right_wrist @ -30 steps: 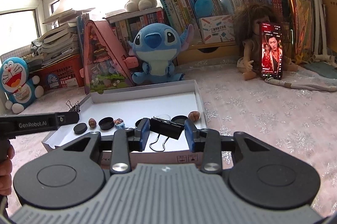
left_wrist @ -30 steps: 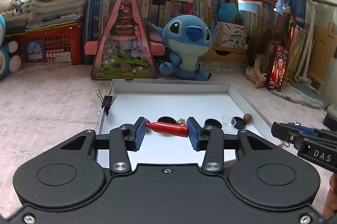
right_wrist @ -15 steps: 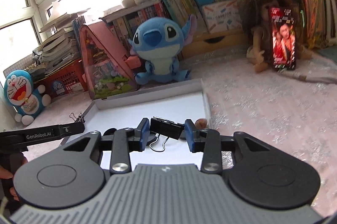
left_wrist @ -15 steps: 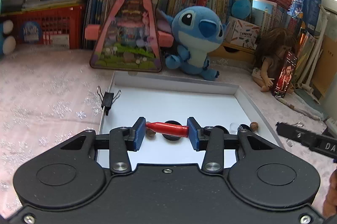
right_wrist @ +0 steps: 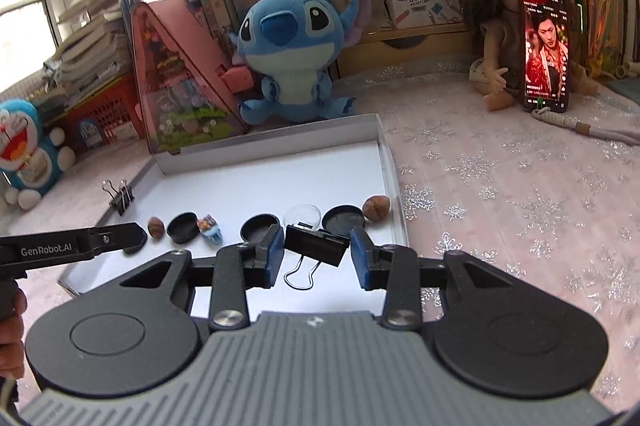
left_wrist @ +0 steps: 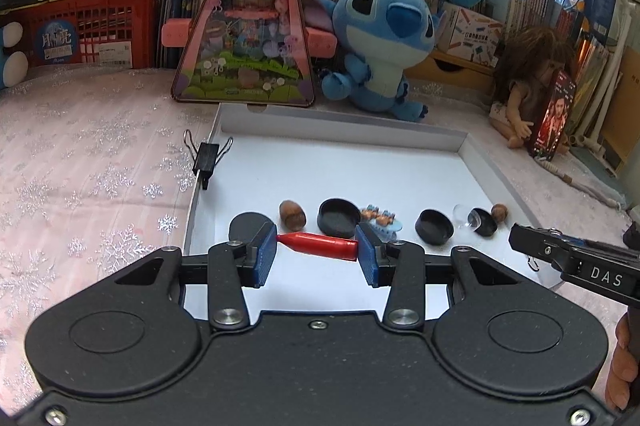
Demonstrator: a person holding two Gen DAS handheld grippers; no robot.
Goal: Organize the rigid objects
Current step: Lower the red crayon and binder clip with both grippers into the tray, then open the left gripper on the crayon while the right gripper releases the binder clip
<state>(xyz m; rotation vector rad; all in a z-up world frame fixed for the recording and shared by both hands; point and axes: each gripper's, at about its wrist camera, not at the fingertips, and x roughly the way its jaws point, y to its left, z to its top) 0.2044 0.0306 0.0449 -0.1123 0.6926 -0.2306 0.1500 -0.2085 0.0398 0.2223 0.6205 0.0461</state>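
My left gripper (left_wrist: 316,249) is shut on a red bullet-shaped piece (left_wrist: 318,244), held crosswise over the near part of the white tray (left_wrist: 340,121). My right gripper (right_wrist: 317,252) is shut on a black binder clip (right_wrist: 316,246) whose wire loop hangs down, above the tray's (right_wrist: 264,141) near right part. A row of small things lies in the tray: black caps (left_wrist: 339,217), brown nuts (left_wrist: 293,215), a small blue figure (left_wrist: 382,220) and a clear dome (left_wrist: 463,214). Another black binder clip (left_wrist: 207,158) is clamped on the tray's left rim.
Behind the tray stand a pink triangular toy house (left_wrist: 245,21), a blue plush (left_wrist: 382,37), a doll (left_wrist: 524,81) with a phone (right_wrist: 546,45), red baskets (left_wrist: 88,29) and rows of books. A snowflake-patterned cloth (left_wrist: 80,165) covers the surface around the tray.
Both grippers have tipped down and moved forward over the tray, so its row of small things shows more fully. Each keeps its hold: red piece left, binder clip right.
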